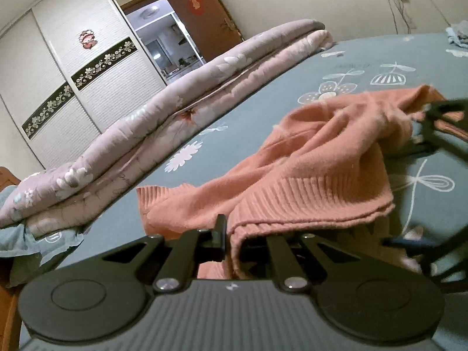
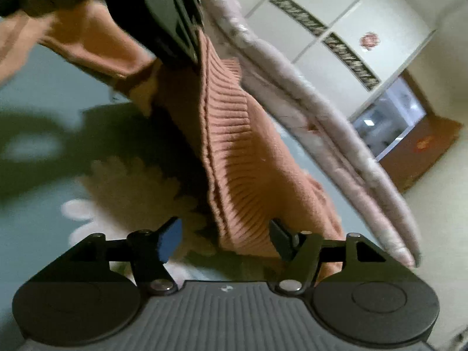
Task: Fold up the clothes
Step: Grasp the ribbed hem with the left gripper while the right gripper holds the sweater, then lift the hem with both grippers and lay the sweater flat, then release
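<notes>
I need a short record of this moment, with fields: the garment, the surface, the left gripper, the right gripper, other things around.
garment: orange knit sweater, crumpled, ribbed hem toward the camera
surface: grey-blue bedsheet with white flower print
left gripper: jaws shut on the sweater's ribbed hem
right gripper: jaws open, the ribbed hem hangs between them, not pressed
other things: folded pink quilt along the bed's edge; white wardrobe behind it

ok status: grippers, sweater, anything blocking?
Left gripper shut on sweater hem. Right gripper open, hem between fingers. Folded quilt alongside, clear.
</notes>
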